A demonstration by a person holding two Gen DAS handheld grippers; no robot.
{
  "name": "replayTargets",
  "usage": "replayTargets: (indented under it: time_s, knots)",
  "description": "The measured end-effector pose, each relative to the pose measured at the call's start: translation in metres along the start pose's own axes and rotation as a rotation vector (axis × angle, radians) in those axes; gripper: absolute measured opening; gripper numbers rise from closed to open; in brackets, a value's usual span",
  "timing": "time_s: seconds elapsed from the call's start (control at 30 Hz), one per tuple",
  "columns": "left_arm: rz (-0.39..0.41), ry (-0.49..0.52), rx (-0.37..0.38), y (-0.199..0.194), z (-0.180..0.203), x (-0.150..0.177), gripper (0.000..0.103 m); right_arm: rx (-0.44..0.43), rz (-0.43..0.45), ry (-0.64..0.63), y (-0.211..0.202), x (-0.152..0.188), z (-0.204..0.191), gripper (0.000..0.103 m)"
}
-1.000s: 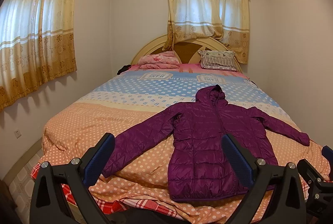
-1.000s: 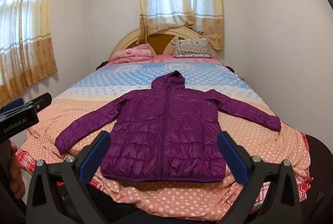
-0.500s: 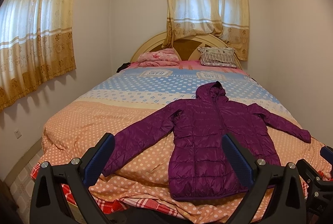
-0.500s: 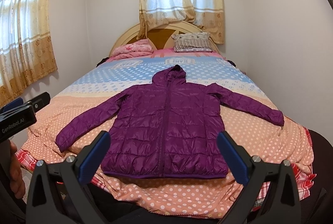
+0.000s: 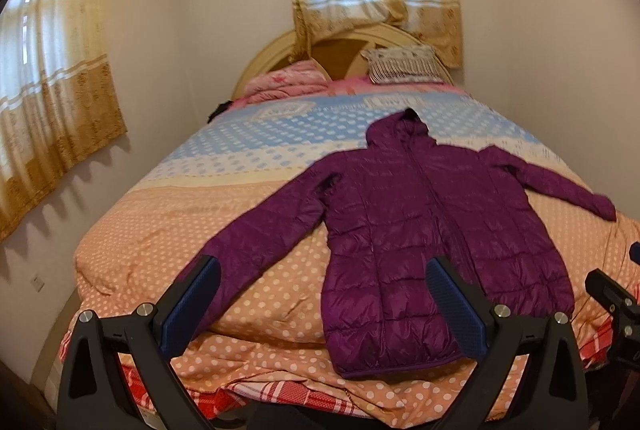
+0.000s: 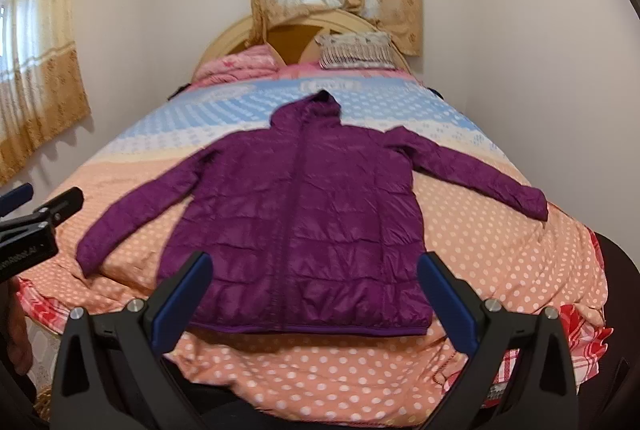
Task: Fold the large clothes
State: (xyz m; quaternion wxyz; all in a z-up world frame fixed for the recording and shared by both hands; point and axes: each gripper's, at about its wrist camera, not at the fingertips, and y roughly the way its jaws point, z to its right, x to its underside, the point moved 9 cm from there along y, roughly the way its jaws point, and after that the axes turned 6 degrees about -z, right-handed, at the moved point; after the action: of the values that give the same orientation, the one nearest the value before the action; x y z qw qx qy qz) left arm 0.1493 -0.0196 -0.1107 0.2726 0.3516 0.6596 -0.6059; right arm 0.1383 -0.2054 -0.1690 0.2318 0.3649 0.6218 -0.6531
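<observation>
Lengthwise, jacket (image 6: 296, 214) lies flat on bed (image 6: 500, 270), hood toward headboard (image 6: 236, 30).

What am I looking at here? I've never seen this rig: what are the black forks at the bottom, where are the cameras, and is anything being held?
No robot: a person holds a two-finger gripper in each hand, each carrying a fisheye camera looking along its fingers. The black forks with blue pads are those fingers. One picture looks past the left gripper, the other past the right gripper. Both are open and hold nothing. Ahead, a purple hooded jacket lies flat on the bed, front up, sleeves spread, unfolded. At the right view's left edge, the left gripper shows from the side.
</observation>
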Motion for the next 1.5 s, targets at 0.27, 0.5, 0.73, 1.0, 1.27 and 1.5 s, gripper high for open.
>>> replayTargets:
  time_s: [0.27,0.5,0.73,1.0,1.27,1.5]
  knots:
    - [-0.049,0.061,0.042,0.068,0.024,-0.011,0.102,0.065,-0.098,0.036,0.068,0.007,0.046,0.103]
    - [-0.066,0.107,0.03,0.132,0.045,-0.037,0.102,0.148,-0.149,0.159,0.118,-0.008,0.122,0.103]
    - [-0.057,0.146,0.022,0.19,0.062,-0.068,0.102,0.273,-0.18,0.362,0.144,-0.037,0.248,0.103]
    - [-0.074,0.141,-0.007,0.258,0.065,-0.089,0.102,0.442,-0.183,0.612,0.151,-0.044,0.383,0.103]
    - [-0.148,0.13,-0.066,0.326,0.062,-0.092,0.102,0.395,-0.274,0.708,0.191,-0.037,0.427,0.067]
    - [-0.204,0.121,-0.095,0.361,0.057,-0.086,0.102,0.333,-0.258,0.667,0.204,-0.034,0.433,0.021]
